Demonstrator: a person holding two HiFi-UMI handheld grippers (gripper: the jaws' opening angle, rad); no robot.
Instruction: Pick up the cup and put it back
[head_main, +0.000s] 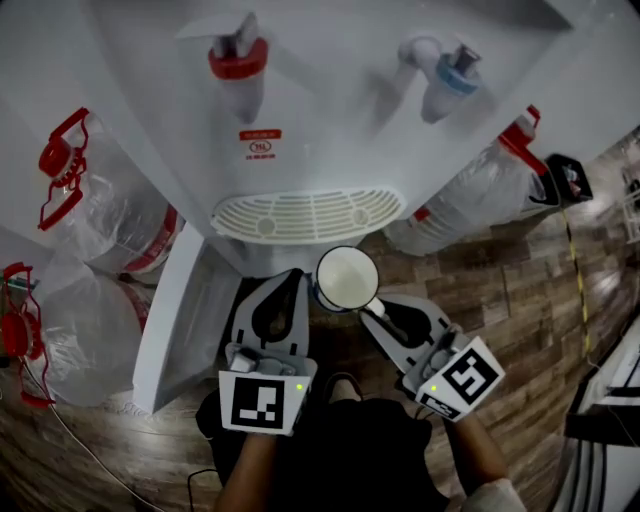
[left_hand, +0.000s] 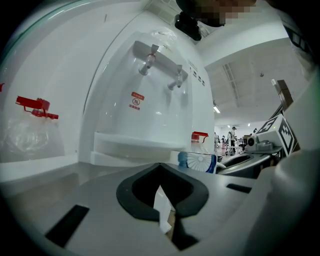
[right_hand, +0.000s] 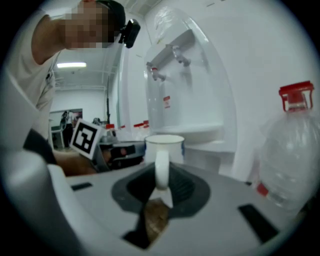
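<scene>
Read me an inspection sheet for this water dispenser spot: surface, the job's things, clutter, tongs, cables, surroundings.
Surface: wood-pattern floor; the drip tray has nothing on it.
Job's things: white cup, upright, looks empty, just in front of the drip tray.
Clutter: nothing seen.
Tongs: right tongs shut on the cup's handle; left tongs shut, holding nothing, beside the cup.
Cables: thin pale cable on the floor at the left.
Surroundings: white water dispenser with a red tap and a blue tap; large water bottles on both sides.
</scene>
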